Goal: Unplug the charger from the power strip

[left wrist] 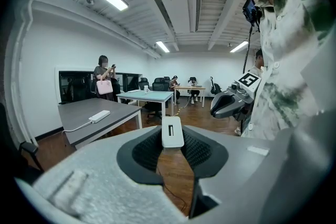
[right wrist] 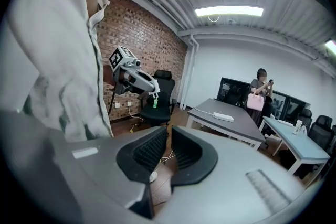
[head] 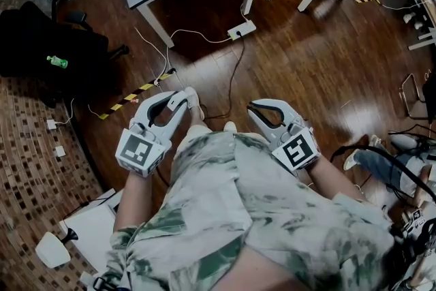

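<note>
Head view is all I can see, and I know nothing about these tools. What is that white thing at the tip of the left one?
Observer: The left gripper has its own camera, and there the jaws are shut on a white charger, a small block with a slot in its face.
Operator: Does the other tool hold anything?
Observer: No. The right gripper view shows its jaws drawn close together with nothing between them.
Operator: Who else is in the room?
Observer: A person carrying a pink bag stands beyond the grey table, outside your picture.
</note>
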`<state>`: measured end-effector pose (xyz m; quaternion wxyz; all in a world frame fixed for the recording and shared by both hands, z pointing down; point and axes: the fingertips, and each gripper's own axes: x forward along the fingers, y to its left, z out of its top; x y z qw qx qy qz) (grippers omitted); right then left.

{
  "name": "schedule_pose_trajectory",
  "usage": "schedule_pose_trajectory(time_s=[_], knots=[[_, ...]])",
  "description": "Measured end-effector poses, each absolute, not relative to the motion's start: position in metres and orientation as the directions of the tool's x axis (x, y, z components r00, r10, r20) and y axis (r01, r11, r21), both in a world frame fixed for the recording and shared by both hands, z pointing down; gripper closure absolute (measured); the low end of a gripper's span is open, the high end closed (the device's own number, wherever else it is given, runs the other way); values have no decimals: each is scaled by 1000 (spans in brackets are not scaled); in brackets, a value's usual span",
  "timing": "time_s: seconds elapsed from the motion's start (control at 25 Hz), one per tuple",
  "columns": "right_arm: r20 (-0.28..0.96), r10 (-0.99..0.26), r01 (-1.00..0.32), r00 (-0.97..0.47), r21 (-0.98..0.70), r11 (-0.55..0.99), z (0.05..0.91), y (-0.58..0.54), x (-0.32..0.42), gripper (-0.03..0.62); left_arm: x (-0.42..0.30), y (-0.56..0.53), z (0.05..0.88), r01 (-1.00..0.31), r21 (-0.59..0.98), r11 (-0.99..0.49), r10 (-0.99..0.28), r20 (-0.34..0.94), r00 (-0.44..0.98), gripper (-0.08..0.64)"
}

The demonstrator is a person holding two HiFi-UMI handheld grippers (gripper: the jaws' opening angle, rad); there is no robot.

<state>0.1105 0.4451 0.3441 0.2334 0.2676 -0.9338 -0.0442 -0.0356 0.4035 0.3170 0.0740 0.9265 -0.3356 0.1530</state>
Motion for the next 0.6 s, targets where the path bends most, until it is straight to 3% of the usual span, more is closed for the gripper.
schedule_pose_trajectory(time_s=[0.6], knots=[[491, -464, -458, -738, 140, 878, 377, 382, 66, 568, -87, 340, 344, -680, 74, -729, -606, 393, 692, 457]])
